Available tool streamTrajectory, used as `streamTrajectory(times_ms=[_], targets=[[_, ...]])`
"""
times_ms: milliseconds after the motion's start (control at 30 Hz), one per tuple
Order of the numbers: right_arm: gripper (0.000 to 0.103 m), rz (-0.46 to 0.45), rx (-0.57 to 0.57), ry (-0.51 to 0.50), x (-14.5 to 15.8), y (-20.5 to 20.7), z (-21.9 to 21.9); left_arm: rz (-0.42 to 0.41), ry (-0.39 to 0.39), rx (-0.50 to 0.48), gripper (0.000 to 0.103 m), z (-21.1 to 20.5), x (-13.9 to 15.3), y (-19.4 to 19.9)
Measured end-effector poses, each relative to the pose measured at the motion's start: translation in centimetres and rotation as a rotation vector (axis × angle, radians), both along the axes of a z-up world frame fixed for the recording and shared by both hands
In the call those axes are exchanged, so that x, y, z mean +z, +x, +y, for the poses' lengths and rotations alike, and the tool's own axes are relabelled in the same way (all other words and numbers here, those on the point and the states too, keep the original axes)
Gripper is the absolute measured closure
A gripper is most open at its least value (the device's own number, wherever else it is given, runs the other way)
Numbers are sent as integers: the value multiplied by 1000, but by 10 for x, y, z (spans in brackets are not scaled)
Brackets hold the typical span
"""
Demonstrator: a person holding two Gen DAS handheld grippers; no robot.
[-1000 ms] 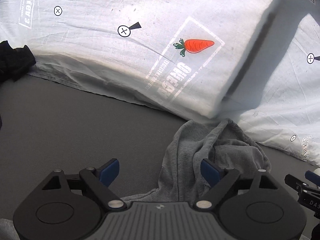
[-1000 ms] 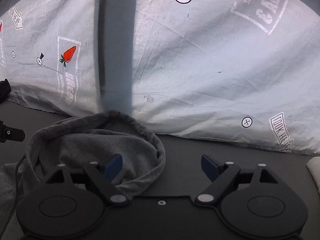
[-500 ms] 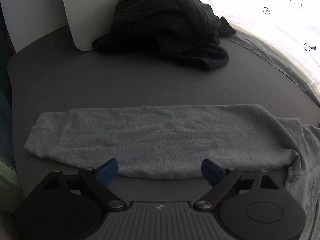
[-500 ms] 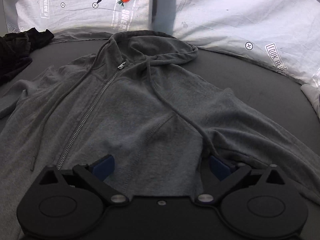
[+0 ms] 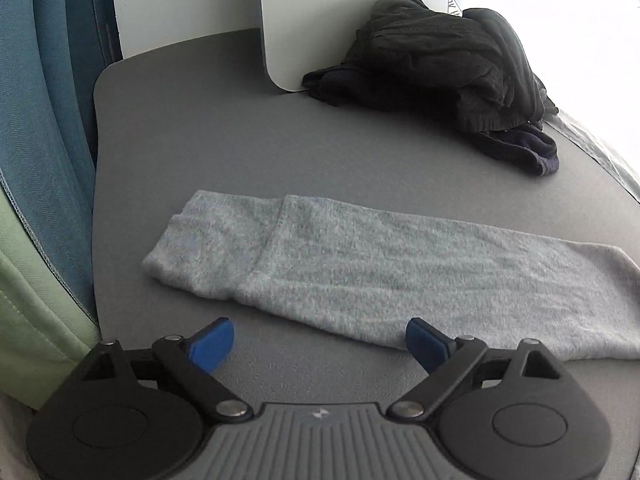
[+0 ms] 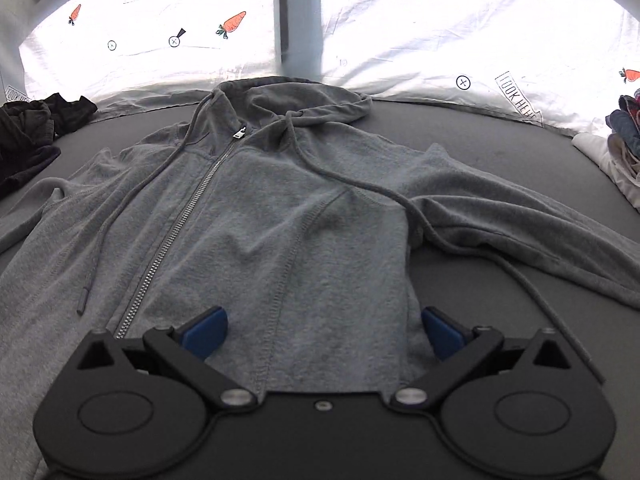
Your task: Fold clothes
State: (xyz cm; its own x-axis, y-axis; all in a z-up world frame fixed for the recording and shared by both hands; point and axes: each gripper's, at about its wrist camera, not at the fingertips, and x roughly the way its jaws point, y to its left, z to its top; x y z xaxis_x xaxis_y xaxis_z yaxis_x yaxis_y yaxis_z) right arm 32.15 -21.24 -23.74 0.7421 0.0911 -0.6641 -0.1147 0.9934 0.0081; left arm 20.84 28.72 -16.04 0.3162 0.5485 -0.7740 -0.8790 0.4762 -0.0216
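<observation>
Grey table (image 6: 500, 128) carries a grey zip hoodie (image 6: 280, 220), spread front-up across most of the surface, hood (image 6: 296, 96) flat toward the far edge beneath the printed white sheet (image 6: 420, 32). Zipper (image 6: 180, 232) closed, running on a diagonal down the chest. Fabric mostly smooth, light creases at mid-chest. One sleeve (image 6: 520, 216) stretches toward the right edge; the other sleeve (image 5: 360, 272) lies straight and flat toward the left edge, cuff (image 5: 208, 248) near the rounded corner. Two drawcords trail loose: one (image 6: 400, 196) over the chest and onto the table, one (image 6: 104, 232) left of the zipper.

Dark clothes pile (image 5: 448, 76) at far-left corner. Mixed clothes heap (image 6: 624, 132) at right edge.

Left gripper (image 5: 320, 340) jaws spread wide, empty, above the sleeve's near edge. Right gripper (image 6: 322, 332) jaws spread wide, empty, over the hoodie's lower front.
</observation>
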Motion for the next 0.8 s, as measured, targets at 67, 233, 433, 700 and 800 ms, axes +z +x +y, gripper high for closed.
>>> streamTrajectory(times_ms=[67, 233, 433, 700, 800], targets=[[0, -1, -1, -1, 0, 0, 0, -5, 15, 20, 10, 6, -3, 2], [0, -2, -1, -1, -1, -1, 0, 16, 118, 56, 56, 9, -3, 2], [0, -2, -3, -2, -1, -1, 0, 14, 126, 67, 92, 13, 8, -10], [0, -2, -3, 1, -2, -1, -1, 52, 122, 69, 86, 22, 9, -31], [0, 9, -3, 0, 0, 0, -1, 34, 95, 75, 72, 21, 13, -39]])
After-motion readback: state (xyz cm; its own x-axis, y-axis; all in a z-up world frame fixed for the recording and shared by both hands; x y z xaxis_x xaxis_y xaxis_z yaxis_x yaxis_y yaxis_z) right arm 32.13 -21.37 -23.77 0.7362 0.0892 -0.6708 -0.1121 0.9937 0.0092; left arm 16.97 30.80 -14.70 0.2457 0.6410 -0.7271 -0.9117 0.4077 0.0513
